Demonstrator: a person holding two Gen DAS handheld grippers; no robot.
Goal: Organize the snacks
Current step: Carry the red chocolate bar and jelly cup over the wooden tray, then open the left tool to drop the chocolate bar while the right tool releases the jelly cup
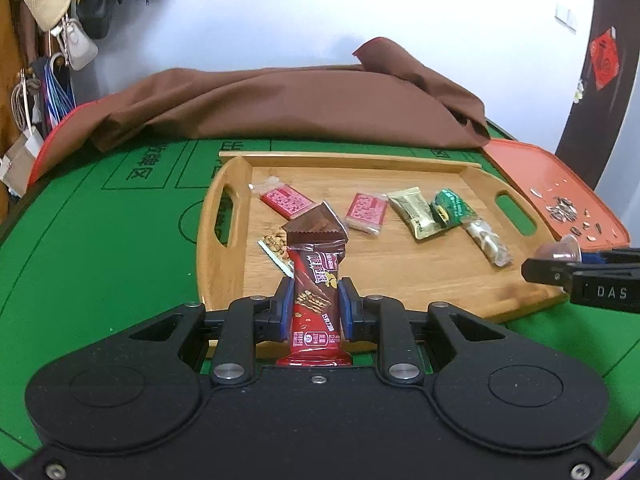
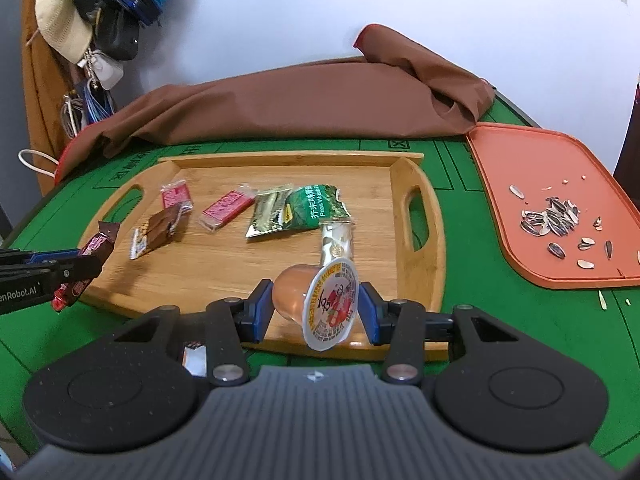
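The left tool (image 1: 315, 302) was clamped on a red chocolate wafer bar (image 1: 316, 300), its blue pads pressing the wrapper's sides so the bar stood upright, the top flap folded forward above the near edge of the bamboo tray (image 1: 472, 168). The right tool (image 2: 316, 308) gripped a jelly cup (image 2: 320, 304) by its clear body, tipped on its side with the printed foil lid facing the camera, held above the tray's near rim. On the tray lay two pink-wrapped sweets (image 2: 176, 196) (image 2: 227, 210), a gold sachet (image 2: 269, 210) partly under a green wasabi pea packet (image 2: 316, 208), a clear nut stick pack (image 2: 337, 240) just in front of them, and a brown wrapper (image 2: 164, 226) resting on a small peanut packet (image 2: 138, 246), whose print was too small to read with certainty. The tray sat on the green felt bench (image 2: 520, 332). To its right an orange plastic tray (image 2: 500, 152) held a scatter of sunflower seeds (image 2: 550, 220) and shells. Behind the tray, a brown cloth (image 1: 280, 104) lay heaped along the bench's far side. Bags and a cream hat (image 2: 56, 20) hung against the wall at the far left.
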